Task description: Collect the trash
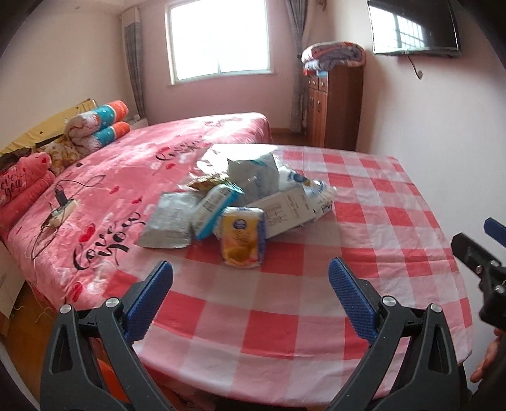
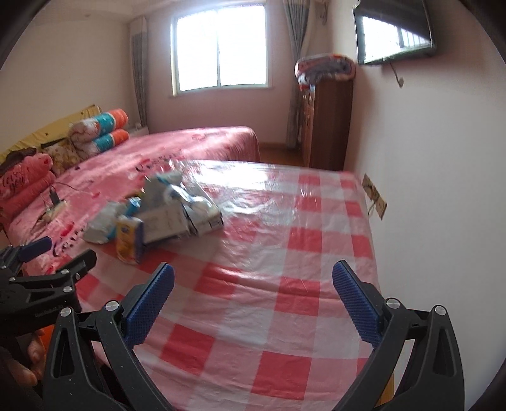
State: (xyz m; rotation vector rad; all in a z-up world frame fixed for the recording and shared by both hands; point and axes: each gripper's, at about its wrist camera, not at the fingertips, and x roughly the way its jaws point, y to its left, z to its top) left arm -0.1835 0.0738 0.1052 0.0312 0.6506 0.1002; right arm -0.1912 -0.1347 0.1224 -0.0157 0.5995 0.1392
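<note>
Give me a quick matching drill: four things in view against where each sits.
Things:
1 yellow packet
2 folded blanket
3 power strip
4 television

Places:
A on the pink bedspread
B mounted on the wall
C front of the trash pile on the checked tablecloth
D on top of the wooden cabinet

Pairs: 1-C, 2-D, 3-A, 4-B

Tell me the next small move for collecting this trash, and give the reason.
Probably ease the left gripper forward to the yellow packet. It is the nearest piece of the trash pile on the checked tablecloth, lying almost straight ahead of that gripper's open, empty jaws. The right gripper is open and empty too, but the pile sits off to its left.
</note>
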